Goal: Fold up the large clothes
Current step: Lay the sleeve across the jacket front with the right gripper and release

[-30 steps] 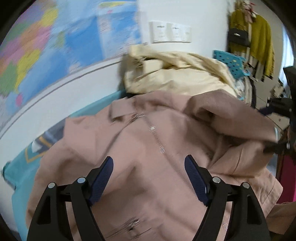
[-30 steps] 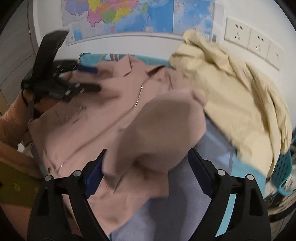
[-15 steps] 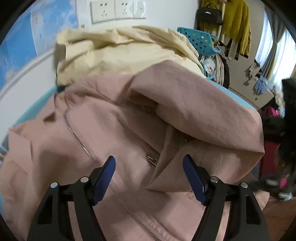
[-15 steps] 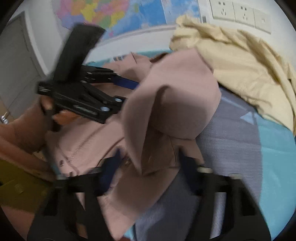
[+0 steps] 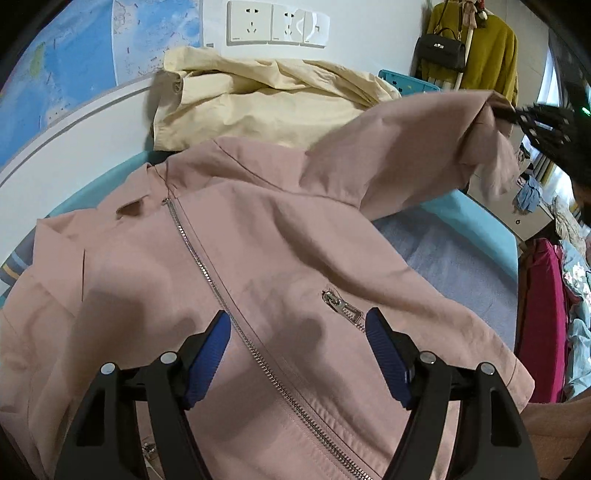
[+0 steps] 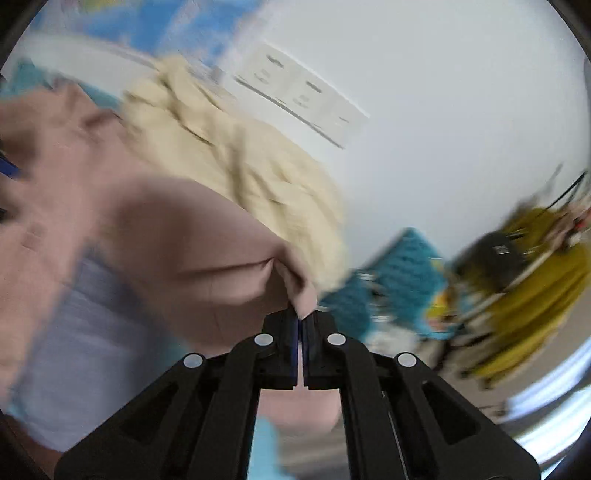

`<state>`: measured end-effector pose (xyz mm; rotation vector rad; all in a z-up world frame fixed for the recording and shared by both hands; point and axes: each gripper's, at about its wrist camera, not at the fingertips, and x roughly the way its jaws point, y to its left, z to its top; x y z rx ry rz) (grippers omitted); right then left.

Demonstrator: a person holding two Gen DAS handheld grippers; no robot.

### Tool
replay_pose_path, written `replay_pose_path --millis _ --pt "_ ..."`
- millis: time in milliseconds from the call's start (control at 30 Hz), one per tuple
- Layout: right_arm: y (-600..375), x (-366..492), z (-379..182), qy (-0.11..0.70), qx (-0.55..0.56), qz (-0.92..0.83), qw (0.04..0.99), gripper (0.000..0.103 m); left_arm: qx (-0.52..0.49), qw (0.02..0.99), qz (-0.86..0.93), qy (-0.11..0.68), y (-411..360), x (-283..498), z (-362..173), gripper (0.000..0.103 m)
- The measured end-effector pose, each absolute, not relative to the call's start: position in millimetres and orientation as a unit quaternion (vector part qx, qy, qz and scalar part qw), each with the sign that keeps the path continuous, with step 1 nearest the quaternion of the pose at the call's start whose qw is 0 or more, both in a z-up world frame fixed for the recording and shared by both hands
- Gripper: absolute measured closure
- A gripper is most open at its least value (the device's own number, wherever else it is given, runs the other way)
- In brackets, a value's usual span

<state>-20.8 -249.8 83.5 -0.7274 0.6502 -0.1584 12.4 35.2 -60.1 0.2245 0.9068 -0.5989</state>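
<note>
A pink zip jacket point(image 5: 229, 266) lies front up on the bed. My left gripper point(image 5: 297, 354) is open and empty, just above its lower front by the zipper point(image 5: 207, 273). My right gripper point(image 6: 301, 325) is shut on the cuff of the jacket's sleeve point(image 6: 207, 258) and holds it raised and stretched out to the right. In the left wrist view that sleeve point(image 5: 413, 147) rises to the right gripper point(image 5: 532, 122) at the upper right. The right wrist view is blurred.
A cream garment point(image 5: 266, 99) is heaped at the wall behind the jacket, under wall sockets point(image 5: 277, 24). A teal basket point(image 6: 391, 273) and hanging clothes point(image 5: 476, 48) stand to the right. The bed has a lilac sheet point(image 5: 454, 266). A map point(image 5: 70, 59) hangs left.
My right gripper has shut on the sleeve cuff and pulled the folded-over sleeve up and out to the right. The left gripper stays open over the jacket's front.
</note>
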Motion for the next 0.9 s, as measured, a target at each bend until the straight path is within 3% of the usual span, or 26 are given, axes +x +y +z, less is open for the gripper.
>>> replay_pose_path --millis 67,267,533,733,900 --pt "-252 -11 86 0.326 -0.327 -0.068 0.884 0.101 0.110 0.849 -0.282 0.433 35 14 -63 0.030" --pt "-240 -6 124 0.380 -0.139 0.198 0.893 0.101 0.100 0.854 -0.270 0.433 47 17 -61 0.030" --pt "-113 -6 162 0.349 -0.112 0.410 0.835 0.101 0.034 0.876 -0.256 0.408 102 7 -38 0.030" --pt "-19 43 127 0.382 -0.086 0.469 0.792 0.101 -0.036 0.904 -0.199 0.378 179 -8 -16 0.029" --pt "36 91 59 0.459 -0.060 0.460 0.758 0.100 -0.045 0.910 -0.158 0.382 217 -21 -13 0.028"
